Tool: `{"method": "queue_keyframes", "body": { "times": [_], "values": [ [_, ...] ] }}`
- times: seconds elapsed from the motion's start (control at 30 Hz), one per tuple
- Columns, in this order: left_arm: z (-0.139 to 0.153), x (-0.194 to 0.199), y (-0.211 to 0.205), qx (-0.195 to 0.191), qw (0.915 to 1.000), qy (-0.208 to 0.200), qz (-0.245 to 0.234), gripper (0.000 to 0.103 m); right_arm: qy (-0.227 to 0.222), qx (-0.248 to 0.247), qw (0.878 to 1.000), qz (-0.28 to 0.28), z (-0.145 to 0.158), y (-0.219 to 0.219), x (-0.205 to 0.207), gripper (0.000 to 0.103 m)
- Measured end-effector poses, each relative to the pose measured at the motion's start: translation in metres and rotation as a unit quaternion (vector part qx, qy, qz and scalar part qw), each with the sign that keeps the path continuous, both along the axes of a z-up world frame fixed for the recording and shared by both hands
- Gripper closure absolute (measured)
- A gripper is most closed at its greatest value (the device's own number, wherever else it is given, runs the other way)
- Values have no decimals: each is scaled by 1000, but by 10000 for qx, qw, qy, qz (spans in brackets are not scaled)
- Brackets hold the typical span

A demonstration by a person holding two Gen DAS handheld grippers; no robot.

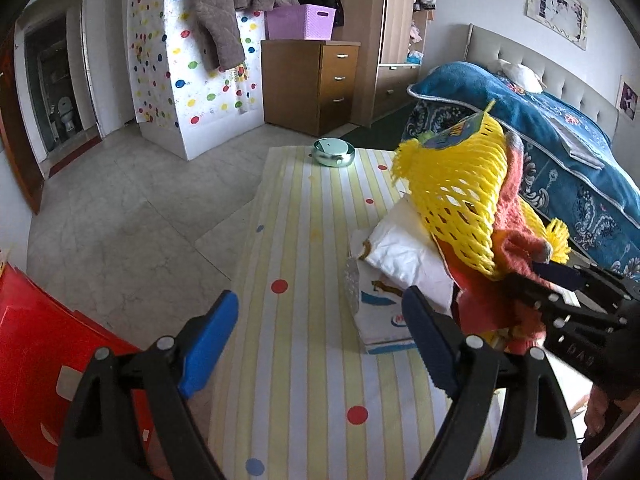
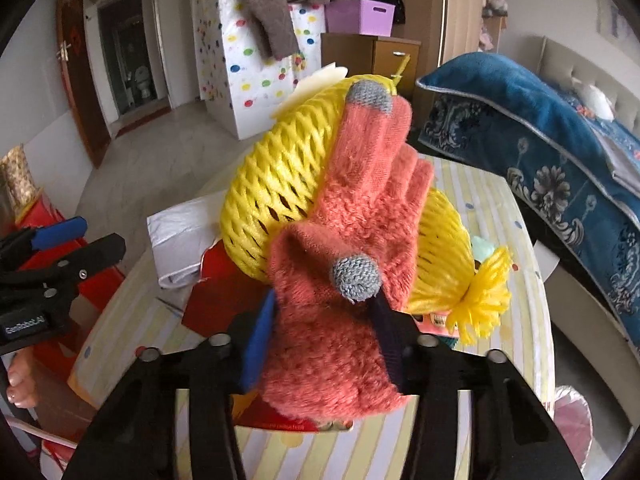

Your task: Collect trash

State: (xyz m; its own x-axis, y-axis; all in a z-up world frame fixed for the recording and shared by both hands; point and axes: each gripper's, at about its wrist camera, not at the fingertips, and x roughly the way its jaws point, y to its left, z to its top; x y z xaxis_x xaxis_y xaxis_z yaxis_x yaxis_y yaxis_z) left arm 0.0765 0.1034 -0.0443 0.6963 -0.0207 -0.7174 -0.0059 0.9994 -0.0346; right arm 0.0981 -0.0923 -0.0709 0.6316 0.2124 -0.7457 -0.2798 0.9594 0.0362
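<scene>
My right hand-held gripper point(image 2: 324, 344) is clamped on a coral knit glove point(image 2: 360, 216) with yellow foam netting point(image 2: 276, 184) bunched behind it; the netting is only pinned by the glove, so I judge it could slip out and drop back beside the white bag point(image 1: 404, 252) on the worktop point(image 1: 316, 280); my left hand-held gripper point(image 1: 320, 340), nearer me than that bag, gapes wide and empty; the netting looks springy, frayed at its ends.

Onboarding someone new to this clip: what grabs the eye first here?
The right gripper clamped on a fuzzy coral glove, with bright yellow foam netting bunched right behind it. The left gripper stands open and empty over the striped, dotted tablecloth, beside a white bag.
</scene>
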Motion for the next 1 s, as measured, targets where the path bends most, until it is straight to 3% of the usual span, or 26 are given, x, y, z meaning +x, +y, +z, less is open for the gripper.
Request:
{"method": "queue_keyframes", "body": {
  "times": [0.07,0.17,0.43,0.7,1.0],
  "values": [
    [2,-4,-1,28,10000,-27,-26,21,-50,67,10000,-25,6,-5,-3,83],
    [5,-9,-3,60,9999,-90,-53,21,-272,46,9995,-184,19,-13,-9,92],
    [12,-20,-13,158,9995,-228,-154,21,-826,240,9948,-550,56,-48,-36,94],
    [26,-21,-31,215,9980,-402,-427,19,-1639,528,9798,-1013,106,-87,-64,95],
    [42,-2,-72,258,9942,-627,-831,19,-1511,650,9763,-1408,99,-125,-69,94]
  ]
}}
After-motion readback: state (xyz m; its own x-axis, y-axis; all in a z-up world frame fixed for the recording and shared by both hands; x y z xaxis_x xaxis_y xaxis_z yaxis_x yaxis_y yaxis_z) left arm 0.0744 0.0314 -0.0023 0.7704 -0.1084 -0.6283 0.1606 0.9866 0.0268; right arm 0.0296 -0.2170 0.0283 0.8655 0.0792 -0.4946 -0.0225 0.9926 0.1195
